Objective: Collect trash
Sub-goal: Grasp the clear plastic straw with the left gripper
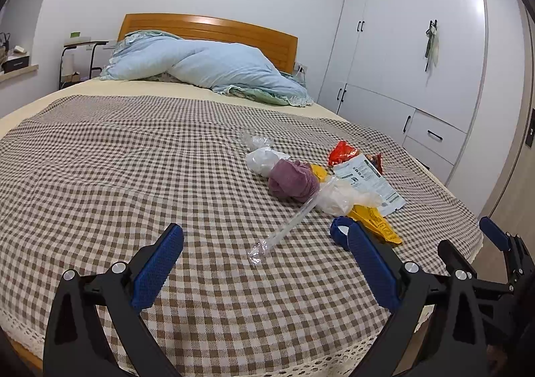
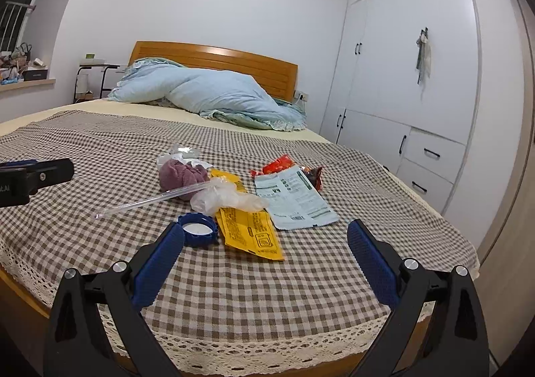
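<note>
Left tool [image 1: 265, 236] and right tool [image 2: 265, 233]: both released, blue pads spread wide and empty, held low over the near edge of the bed [image 2: 100, 149]. Trash lies clustered on the checked cover, right of centre: clear straw [image 2: 150, 200], blue bottle cap [image 2: 197, 230], yellow wrapper [image 2: 249, 233], crumpled clear plastic [image 2: 227, 198], white printed pouch [image 2: 294, 198], red wrapper [image 2: 277, 164]. A purple cloth bundle [image 2: 180, 176] sits touching the pile's far side.

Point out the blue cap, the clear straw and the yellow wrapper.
blue cap [image 2: 197, 230]: right wrist view, on its white inside.
clear straw [image 2: 157, 199]: right wrist view, mid-length.
yellow wrapper [image 2: 249, 230]: right wrist view, on its printed face.
</note>
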Available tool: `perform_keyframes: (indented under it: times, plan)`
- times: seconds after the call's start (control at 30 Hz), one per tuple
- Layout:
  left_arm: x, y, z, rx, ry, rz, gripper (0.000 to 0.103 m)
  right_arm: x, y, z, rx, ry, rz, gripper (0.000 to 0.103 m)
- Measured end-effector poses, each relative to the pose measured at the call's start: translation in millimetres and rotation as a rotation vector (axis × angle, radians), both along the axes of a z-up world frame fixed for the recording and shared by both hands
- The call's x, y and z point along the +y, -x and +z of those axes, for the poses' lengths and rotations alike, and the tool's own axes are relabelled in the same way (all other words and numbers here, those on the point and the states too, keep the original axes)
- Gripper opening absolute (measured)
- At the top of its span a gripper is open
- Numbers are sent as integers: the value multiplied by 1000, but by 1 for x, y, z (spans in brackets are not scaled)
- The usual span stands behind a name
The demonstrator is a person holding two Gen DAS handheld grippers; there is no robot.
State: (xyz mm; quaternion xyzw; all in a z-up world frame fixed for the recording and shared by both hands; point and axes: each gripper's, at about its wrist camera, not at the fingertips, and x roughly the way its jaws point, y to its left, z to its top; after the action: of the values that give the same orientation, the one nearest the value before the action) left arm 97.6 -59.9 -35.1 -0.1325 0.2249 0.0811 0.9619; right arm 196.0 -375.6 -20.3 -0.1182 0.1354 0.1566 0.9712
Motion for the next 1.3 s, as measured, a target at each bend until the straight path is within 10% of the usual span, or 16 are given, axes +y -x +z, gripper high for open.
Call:
perform_keyframes:
  times: [1.1,1.3]
  plan:
    - [24,-32,-27,191,154,-14,95,-34,-44,-22,231,-106,-118,94]
    - [4,-64,-31,249,26,-27,95,-38,-50,-23,232,-125,-118,94]
